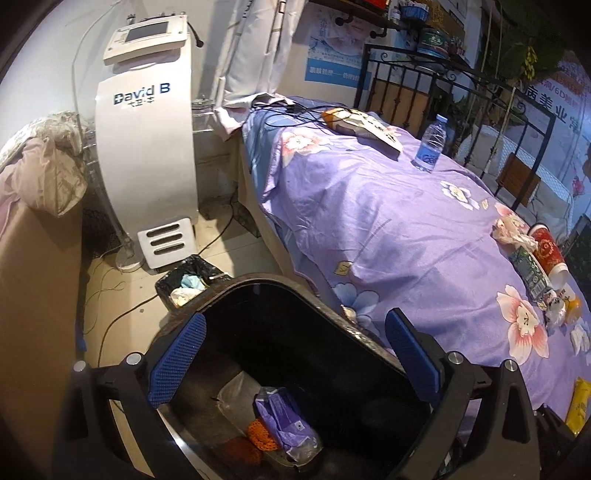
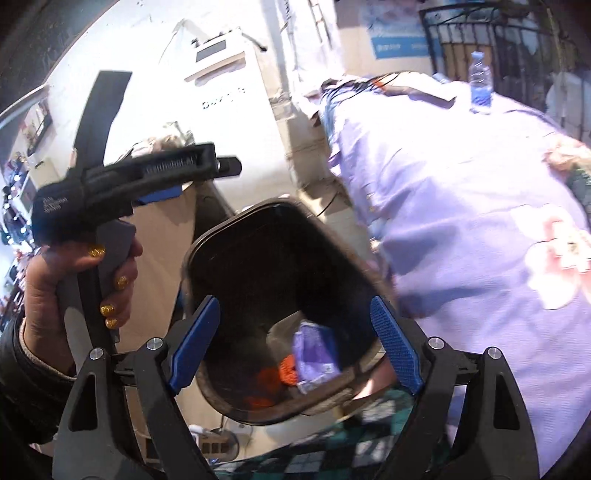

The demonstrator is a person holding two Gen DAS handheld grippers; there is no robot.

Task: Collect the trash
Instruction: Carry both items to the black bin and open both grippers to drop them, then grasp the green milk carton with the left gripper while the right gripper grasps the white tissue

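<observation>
Beauty salon / treatment rm, not a home. Evidence: tall white machine (image 1: 147, 147) w/ screen on top and "David B" logo, standing on the floor just beside a narrow treatment bed (image 1: 388, 229) under a purple floral sheet. Wall poster (image 1: 332, 55) w/ Chinese text and a face pic; banner (image 1: 554, 103) at right reads partly "美业" (beauty trade). Shelf (image 1: 424, 26) above the iron headboard (image 1: 443, 85) holds jars and tins. Second bed (image 1: 37, 221) w/ bundled linen at left.
</observation>
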